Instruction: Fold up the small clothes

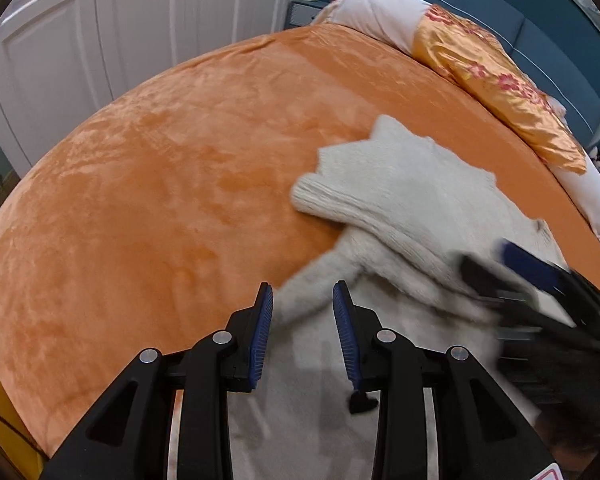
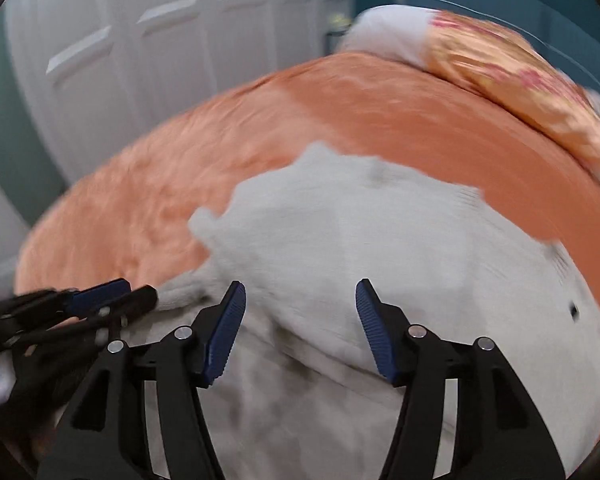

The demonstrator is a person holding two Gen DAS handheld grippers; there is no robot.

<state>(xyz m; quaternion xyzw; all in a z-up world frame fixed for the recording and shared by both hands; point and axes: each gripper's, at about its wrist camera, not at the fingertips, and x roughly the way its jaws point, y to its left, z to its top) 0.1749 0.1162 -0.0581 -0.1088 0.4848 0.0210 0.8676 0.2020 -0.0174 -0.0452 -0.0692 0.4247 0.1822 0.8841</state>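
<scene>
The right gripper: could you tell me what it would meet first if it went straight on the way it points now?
Most likely the white sweater. The right gripper angles down at it with jaws apart and nothing between them. The sweater fills the view ahead, on the orange bedspread; how far off is unclear.

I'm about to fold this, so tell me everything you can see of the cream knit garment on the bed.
The cream knit garment looks soft and fuzzy, with a ribbed sleeve folded across its body. It lies rumpled but mostly flat on the orange plush bedspread. A blurred strip of it lies between the left gripper jaws; whether they pinch it is unclear.
</scene>
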